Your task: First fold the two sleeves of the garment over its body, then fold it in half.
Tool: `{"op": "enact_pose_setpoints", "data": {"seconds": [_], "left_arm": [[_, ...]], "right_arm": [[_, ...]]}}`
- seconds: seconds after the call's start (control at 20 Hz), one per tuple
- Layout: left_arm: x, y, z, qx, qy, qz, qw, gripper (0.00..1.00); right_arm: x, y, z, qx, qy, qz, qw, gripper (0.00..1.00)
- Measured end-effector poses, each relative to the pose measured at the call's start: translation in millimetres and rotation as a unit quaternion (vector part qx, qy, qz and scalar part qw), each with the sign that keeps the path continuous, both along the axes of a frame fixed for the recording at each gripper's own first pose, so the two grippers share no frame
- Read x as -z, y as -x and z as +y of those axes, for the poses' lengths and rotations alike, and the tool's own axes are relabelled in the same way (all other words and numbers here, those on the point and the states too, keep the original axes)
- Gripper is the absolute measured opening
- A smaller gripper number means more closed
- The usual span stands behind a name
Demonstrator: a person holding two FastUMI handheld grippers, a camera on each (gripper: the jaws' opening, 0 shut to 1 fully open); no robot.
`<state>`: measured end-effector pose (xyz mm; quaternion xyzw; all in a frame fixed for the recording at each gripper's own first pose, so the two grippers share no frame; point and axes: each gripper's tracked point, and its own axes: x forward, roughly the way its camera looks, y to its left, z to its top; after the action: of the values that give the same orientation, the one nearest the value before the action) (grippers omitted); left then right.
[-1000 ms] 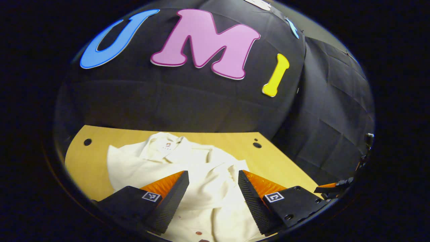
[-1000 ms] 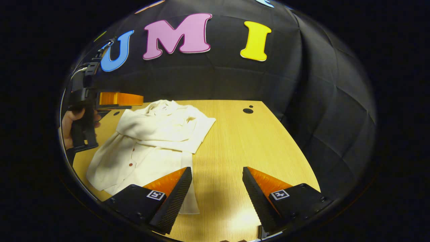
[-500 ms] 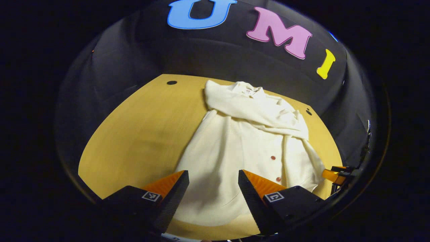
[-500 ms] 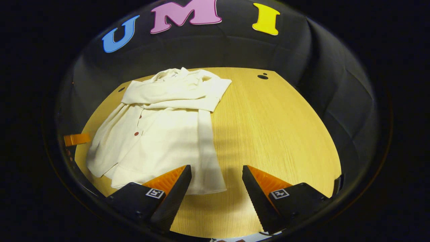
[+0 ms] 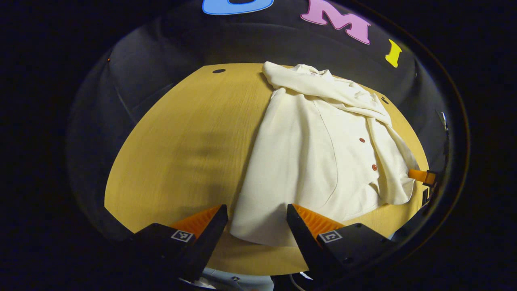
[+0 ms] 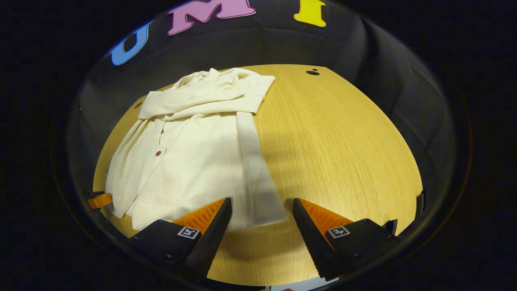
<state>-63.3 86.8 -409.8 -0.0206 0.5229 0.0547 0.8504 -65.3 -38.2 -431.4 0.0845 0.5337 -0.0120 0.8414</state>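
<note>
Garment (image 5: 315, 157) lies lengthwise, collar toward wall, hem nearest.

Readable text: none can be read.
Hand-held gripper (image 5: 257, 226) fingers (image 5: 331, 236): small square black-and-white marker patterns, no words.
Garment (image 5: 319, 149) collar tag: too small to read.

Garment (image 5: 315, 161) hem behind hand-held gripper (image 5: 257, 230)

A light wooden tabletop (image 6: 343, 133) is filling the booth floor, its grain running away from the camera, with small dark round holes (image 6: 312, 72) near its far corners. Black creased cloth walls (image 6: 408, 97) are enclosing it, and soft shadows are lying across the wood.
</note>
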Motion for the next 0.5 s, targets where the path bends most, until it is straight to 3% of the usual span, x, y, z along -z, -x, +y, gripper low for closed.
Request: {"op": "enact_pose_setpoints", "data": {"seconds": [0.15, 0.25, 0.3, 0.35, 0.4, 0.5], "left_arm": [[4.8, 3.2, -3.0, 0.023, -0.008, 0.011, 1.000, 0.98], [5.5, 2.7, -7.5, 0.036, -0.005, 0.018, 0.999, 0.92], [5.5, 3.0, -9.6, 0.041, -0.005, 0.023, 0.999, 0.79], [5.7, 2.1, -13.1, 0.044, 0.001, 0.025, 0.999, 0.76], [6.1, 0.9, -17.6, 0.040, 0.011, 0.027, 0.999, 0.65], [8.6, -0.1, -25.9, 0.017, 0.033, 0.032, 0.999, 0.29]], "right_arm": [[1.1, -0.8, 2.2, -0.008, 0.014, -0.002, 1.000, 0.98], [-0.6, -1.3, 7.3, -0.008, 0.010, -0.001, 1.000, 0.95], [2.5, -4.2, 9.3, -0.012, 0.010, -0.003, 1.000, 0.78], [1.8, -3.4, 13.9, -0.018, 0.006, -0.001, 1.000, 0.72], [0.1, -3.7, 18.0, -0.025, 0.004, -0.001, 1.000, 0.63], [-0.1, -4.8, 28.6, -0.035, -0.009, 0.001, 0.999, 0.37]]}}
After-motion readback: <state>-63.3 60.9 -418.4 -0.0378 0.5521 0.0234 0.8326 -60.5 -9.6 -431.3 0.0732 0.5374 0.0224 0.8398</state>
